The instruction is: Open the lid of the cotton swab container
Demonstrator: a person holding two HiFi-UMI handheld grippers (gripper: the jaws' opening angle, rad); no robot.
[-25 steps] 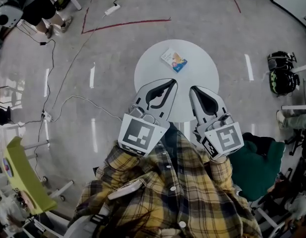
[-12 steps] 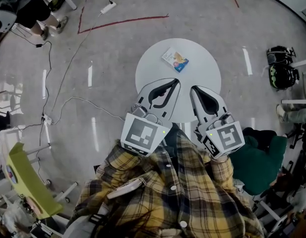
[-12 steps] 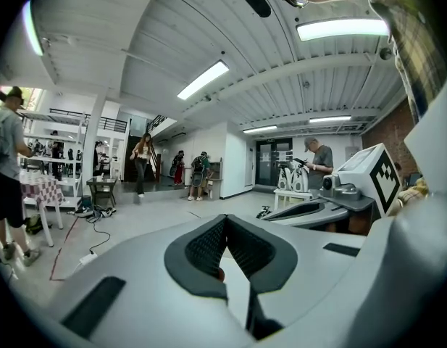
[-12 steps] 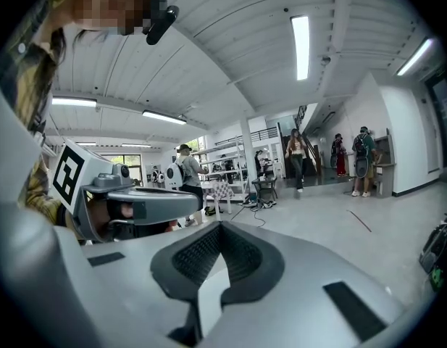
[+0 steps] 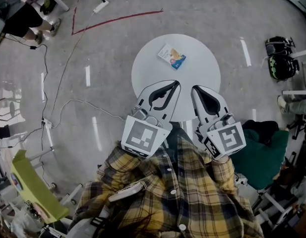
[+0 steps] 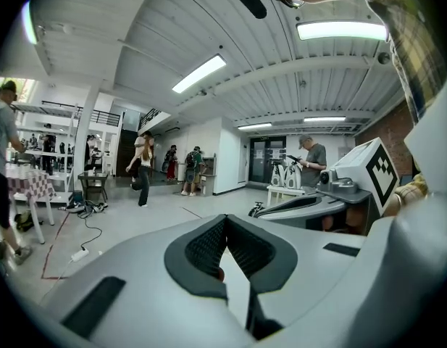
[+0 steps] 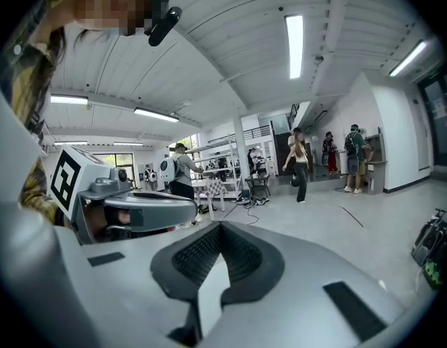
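Head view – both grippers clenched & empty, container not yet touched

Item: cotton swab container [image 5: 171, 56] lies flat on the round white table [image 5: 202, 73], on the far-left part of the top, well apart from both tips. Lid too small to make out; which way it faces cannot be told.

Grippers: my left gripper [image 5: 172, 84] and right gripper [image 5: 196, 89] each have jaws together with nothing between the pads, as confirmed in each gripper view.

Step, as judged: approach, pre-contact. Recommend:
- open both prs of jaws before reaching in;
- one gripper to pin the body, the other to take the lid edge;
- pack looks light and the top smooth, so hold down first or it may slide.

Pose: both grippers side by side, close to my chest, over the table's near edge. They point fwd, a little below level, tips angled slightly toward each other. Neither gripper view shows the container.
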